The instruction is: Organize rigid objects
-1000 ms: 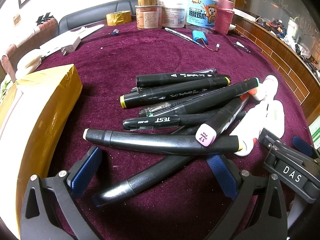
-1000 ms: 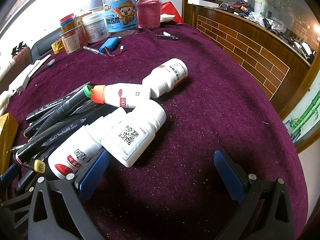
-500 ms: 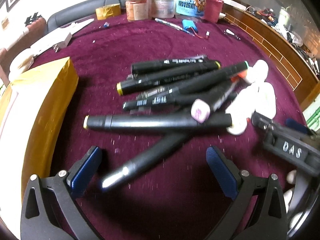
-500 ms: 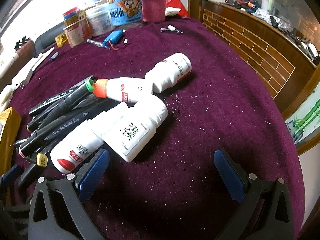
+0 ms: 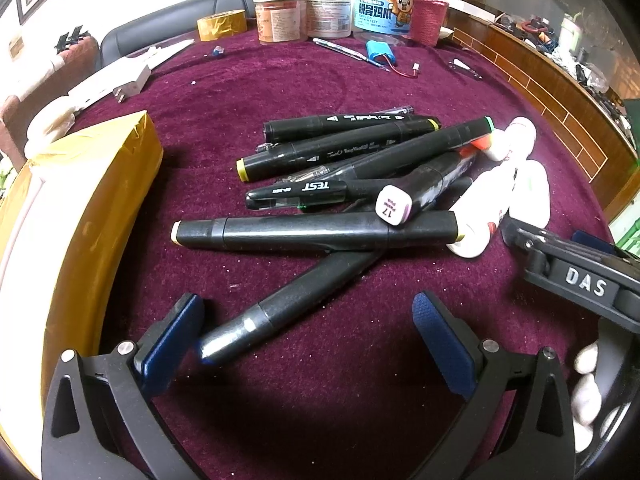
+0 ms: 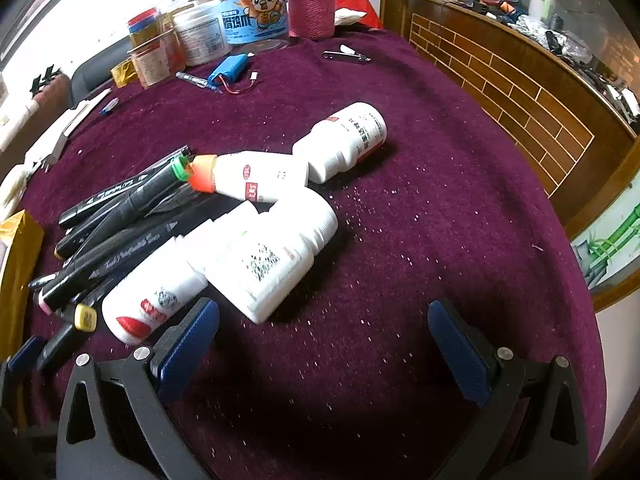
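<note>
A heap of several black markers [image 5: 320,232] lies on the purple cloth; it also shows in the right wrist view [image 6: 120,224]. Several white bottles [image 6: 276,260] lie on their sides right of the markers, seen small in the left wrist view [image 5: 496,196]. My left gripper [image 5: 308,332] is open and empty, its fingers on either side of the near tip of one grey-ended marker [image 5: 256,324]. My right gripper [image 6: 324,340] is open and empty just in front of the bottles; its body shows in the left wrist view [image 5: 580,280].
A gold-taped box [image 5: 76,216] stands at the left. Jars and tubs [image 5: 320,8], a pink wrapped bottle [image 6: 312,8], a tape roll [image 5: 220,24], a blue battery pack [image 6: 230,70] and a white plug [image 5: 128,84] sit at the back. The table edge with a brick-pattern rim [image 6: 520,100] runs on the right.
Both grippers have drawn back toward me a little. The markers and bottles now sit farther ahead. Nothing has been grasped.
</note>
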`<state>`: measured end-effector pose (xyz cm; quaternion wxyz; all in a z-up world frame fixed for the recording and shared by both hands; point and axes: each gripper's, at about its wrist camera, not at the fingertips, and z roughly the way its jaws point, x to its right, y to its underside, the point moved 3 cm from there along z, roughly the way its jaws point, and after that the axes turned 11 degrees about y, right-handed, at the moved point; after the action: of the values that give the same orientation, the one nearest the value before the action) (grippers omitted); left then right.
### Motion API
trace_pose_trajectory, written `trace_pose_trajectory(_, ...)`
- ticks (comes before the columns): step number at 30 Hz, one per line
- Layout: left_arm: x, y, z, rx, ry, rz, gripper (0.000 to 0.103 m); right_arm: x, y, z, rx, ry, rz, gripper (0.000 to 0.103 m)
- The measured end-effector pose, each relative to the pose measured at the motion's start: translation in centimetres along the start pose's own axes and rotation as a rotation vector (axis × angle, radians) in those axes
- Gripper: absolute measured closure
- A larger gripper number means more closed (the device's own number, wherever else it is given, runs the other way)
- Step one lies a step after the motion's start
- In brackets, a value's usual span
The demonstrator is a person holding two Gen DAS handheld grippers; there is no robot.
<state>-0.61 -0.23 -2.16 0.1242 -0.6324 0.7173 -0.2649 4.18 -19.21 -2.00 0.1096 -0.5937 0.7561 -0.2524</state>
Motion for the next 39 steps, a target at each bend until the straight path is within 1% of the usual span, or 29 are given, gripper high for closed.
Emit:
trace_pose_trajectory(1, -0.1, 0.0, 0.0, 0.000, 0.004, -0.001, 0.000, 0.5, 0.2, -0.4, 0.017, -0.005, 0.031, 0.003)
trace_pose_trajectory(2, -0.2, 0.0, 0.0, 0.000, 0.006, -0.002, 0.000, 1.3, 0.5, -1.0, 0.054, -0.012, 0.073, 0.005)
trace_pose_trajectory(4, -0.2, 0.0, 0.1, 0.000, 0.002, 0.000, 0.000, 2.9, 0.7, -2.6, 0.157, -0.015, 0.162, 0.005)
trace_pose_trajectory(6, -0.2, -0.1, 0.1, 0.000, -0.004, -0.005, 0.000, 4.4, 0.7, -3.9, 0.268, -0.048, 0.251, 0.005)
trace_pose_trajectory(7, -0.1, -0.1, 0.2, 0.001, -0.012, -0.009, 0.000, 4.8, 0.6, -3.9, 0.292, -0.067, 0.275, 0.005)
trace_pose_trajectory(9, 0.0, -0.2, 0.2, 0.004, -0.021, -0.021, 0.000, 5.0, 0.0, -3.1, 0.257, -0.065, 0.275, 0.005)
trace_pose_trajectory(10, 0.0, -0.2, 0.2, 0.004, -0.019, -0.023, 0.000, 5.1, -0.1, -2.4, 0.240, -0.069, 0.287, 0.008)
trace_pose_trajectory(11, -0.1, -0.2, 0.2, 0.003, -0.008, -0.020, 0.000, 5.2, -0.1, -2.0, 0.220, -0.083, 0.297, 0.017)
trace_pose_trajectory(12, -0.2, -0.1, 0.0, -0.009, 0.010, -0.010, 0.001, 5.3, 0.0, -1.6, 0.203, -0.096, 0.297, 0.022)
trace_pose_trajectory(13, -0.3, 0.0, -0.3, -0.021, 0.036, -0.005, 0.004, 5.4, 0.1, -1.6, 0.199, -0.108, 0.299, 0.022)
trace_pose_trajectory(15, -0.8, 0.0, -1.9, 0.001, 0.106, -0.011, 0.004, 5.5, 0.1, -1.7, 0.211, -0.123, 0.300, 0.022)
trace_pose_trajectory(17, -1.3, -0.5, -3.8, 0.062, 0.109, 0.009, 0.004, 5.3, -0.1, -1.5, 0.209, -0.124, 0.287, 0.022)
trace_pose_trajectory(19, -1.1, -1.3, -4.9, 0.105, 0.077, 0.079, 0.004, 5.3, -0.1, -1.4, 0.210, -0.124, 0.282, 0.022)
trace_pose_trajectory(21, -0.8, -1.9, -4.9, 0.110, 0.020, 0.157, 0.004, 5.5, 0.1, -1.5, 0.212, -0.138, 0.290, 0.022)
trace_pose_trajectory(22, -0.5, -2.1, -4.6, 0.104, -0.002, 0.199, 0.004, 5.6, 0.1, -1.3, 0.206, -0.149, 0.296, 0.022)
trace_pose_trajectory(23, -0.2, -2.4, -4.2, 0.089, -0.007, 0.234, 0.004, 5.7, 0.1, -1.2, 0.199, -0.157, 0.303, 0.022)
trace_pose_trajectory(27, 0.6, -2.9, -1.6, 0.025, -0.002, 0.359, 0.004, 6.1, 0.2, -0.7, 0.172, -0.182, 0.333, 0.021)
trace_pose_trajectory(29, 0.9, -2.7, 0.1, -0.042, 0.000, 0.395, 0.011, 6.3, 0.3, -0.5, 0.163, -0.189, 0.341, 0.021)
trace_pose_trajectory(30, 1.2, -2.3, 0.7, -0.074, 0.020, 0.409, 0.018, 6.3, 0.3, -0.6, 0.162, -0.192, 0.338, 0.021)
trace_pose_trajectory(31, 1.5, -2.1, 0.4, -0.059, 0.031, 0.423, 0.022, 6.2, 0.3, -0.6, 0.162, -0.194, 0.334, 0.021)
trace_pose_trajectory(32, 2.1, -1.8, -0.1, -0.067, 0.063, 0.446, 0.026, 6.2, 0.4, -0.7, 0.162, -0.196, 0.331, 0.021)
trace_pose_trajectory(33, 2.6, -1.6, -0.8, -0.071, 0.109, 0.451, 0.048, 6.1, 0.4, -0.7, 0.161, -0.198, 0.329, 0.021)
trace_pose_trajectory(34, 3.0, -1.3, -1.3, -0.104, 0.197, 0.439, 0.058, 6.1, 0.4, -0.7, 0.160, -0.201, 0.328, 0.021)
trace_pose_trajectory(35, 3.2, -1.0, -1.7, -0.143, 0.287, 0.414, 0.058, 6.1, 0.4, -0.7, 0.157, -0.202, 0.327, 0.021)
trace_pose_trajectory(36, 3.4, -0.8, -2.2, -0.156, 0.332, 0.397, 0.058, 6.1, 0.4, -0.6, 0.154, -0.205, 0.327, 0.021)
trace_pose_trajectory(37, 3.4, -0.8, -2.8, -0.141, 0.333, 0.397, 0.058, 6.1, 0.4, -0.6, 0.152, -0.208, 0.329, 0.021)
trace_pose_trajectory(39, 3.3, -1.1, -3.6, -0.093, 0.293, 0.404, 0.058, 6.1, 0.4, -0.5, 0.149, -0.211, 0.333, 0.021)
